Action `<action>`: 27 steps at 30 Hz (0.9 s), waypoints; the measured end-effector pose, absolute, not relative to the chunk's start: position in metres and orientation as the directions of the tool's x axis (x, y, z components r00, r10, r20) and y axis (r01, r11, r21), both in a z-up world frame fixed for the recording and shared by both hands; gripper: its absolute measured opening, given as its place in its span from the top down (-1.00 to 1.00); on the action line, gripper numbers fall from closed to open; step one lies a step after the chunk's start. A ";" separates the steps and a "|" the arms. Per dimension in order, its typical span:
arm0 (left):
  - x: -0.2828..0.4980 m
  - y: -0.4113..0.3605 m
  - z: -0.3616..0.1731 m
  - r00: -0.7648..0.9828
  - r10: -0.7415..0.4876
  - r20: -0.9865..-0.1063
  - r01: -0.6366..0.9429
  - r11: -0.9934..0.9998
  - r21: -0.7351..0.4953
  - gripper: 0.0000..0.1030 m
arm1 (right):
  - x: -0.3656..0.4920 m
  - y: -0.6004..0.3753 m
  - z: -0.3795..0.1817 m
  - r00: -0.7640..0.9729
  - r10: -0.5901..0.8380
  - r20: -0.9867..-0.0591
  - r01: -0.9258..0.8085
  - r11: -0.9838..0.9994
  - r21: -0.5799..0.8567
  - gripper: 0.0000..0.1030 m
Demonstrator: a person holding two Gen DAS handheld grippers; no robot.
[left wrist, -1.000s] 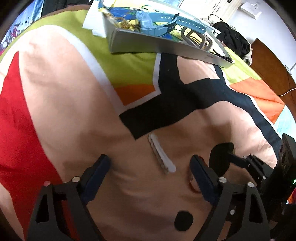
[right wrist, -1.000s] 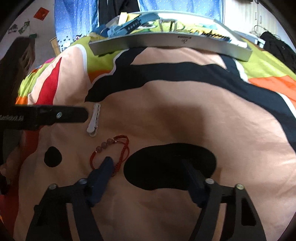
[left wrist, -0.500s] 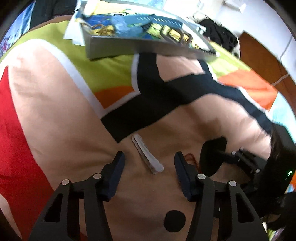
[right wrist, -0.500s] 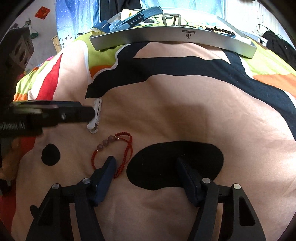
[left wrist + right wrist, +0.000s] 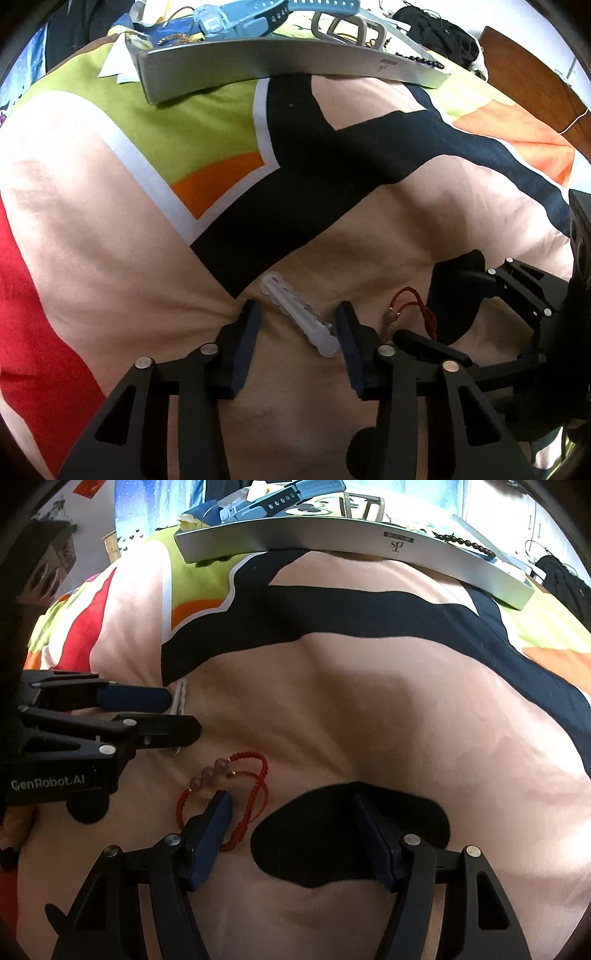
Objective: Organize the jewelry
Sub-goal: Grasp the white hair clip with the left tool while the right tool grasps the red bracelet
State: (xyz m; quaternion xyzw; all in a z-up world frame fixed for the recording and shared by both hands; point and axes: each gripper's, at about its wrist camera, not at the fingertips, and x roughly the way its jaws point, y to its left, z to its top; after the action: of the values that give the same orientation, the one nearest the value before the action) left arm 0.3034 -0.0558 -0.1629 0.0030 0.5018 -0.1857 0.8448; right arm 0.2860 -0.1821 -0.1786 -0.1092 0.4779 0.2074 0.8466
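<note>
Left hand-held gripper (image 5: 297, 325): jaws apart, down at the bedspread (image 5: 110, 229), straddling a white plastic hair clip (image 5: 299, 317). Clip lies diagonally between the fingers; its near end sits just beside or touching the right finger pad, the far end is nearer the left one. Not clamped.

Right hand-held gripper (image 5: 291, 823): jaws spread wide, nothing between them but a black patch printed on the bedspread. Its left fingertip (image 5: 218, 808) sits over the near part of the red cord bracelet (image 5: 255, 790); cannot tell if it touches. Bracelet lies flat on the peach fabric, three pinkish beads (image 5: 208, 773) on the far-left side of the loop, cord tail running under or past the fingertip. In the left view the bracelet shows just right of the left gripper's right finger.

Clip and bracelet are near each other, apart, both on the bed in front of the grippers. In the right view the left gripper comes in from the left edge and covers most of the clip.

Farther back: shallow silver tray (image 5: 258, 62) on the green part of the bedspread. On or in it: light-blue watch with perforated strap (image 5: 236, 18), tan buckle-like frame (image 5: 351, 29), string of dark beads (image 5: 465, 544) near the right end.

Behind the bed: dark clothing heap (image 5: 439, 33).
</note>
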 end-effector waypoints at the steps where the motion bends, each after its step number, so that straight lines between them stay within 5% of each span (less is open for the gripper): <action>1: 0.303 -0.054 -0.164 0.431 -0.318 -0.844 0.312 0.931 -0.192 0.39 | 0.286 -0.182 -0.178 0.460 0.249 -0.852 -0.454 0.891 0.016 -0.22; 8: 0.303 -0.042 -0.166 0.437 -0.369 -0.820 0.269 0.924 -0.273 0.77 | 0.278 -0.185 -0.178 0.460 0.283 -0.841 -0.460 0.887 0.047 0.18; 15: 0.288 -0.042 -0.162 0.442 -0.375 -0.815 0.285 0.920 -0.270 0.77 | 0.280 -0.191 -0.175 0.452 0.303 -0.839 -0.432 0.897 0.091 0.70; 27: 0.283 -0.045 -0.142 0.403 -0.373 -0.836 0.276 0.920 -0.277 0.78 | 0.256 -0.204 -0.161 0.476 0.274 -0.836 -0.406 0.911 0.068 0.89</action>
State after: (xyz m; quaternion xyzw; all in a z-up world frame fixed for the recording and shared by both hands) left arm 0.2827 -0.0449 -0.1423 -0.0473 0.5105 -0.1940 0.8364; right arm 0.2565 -0.2035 -0.1611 -0.0698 0.4718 0.1988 0.8562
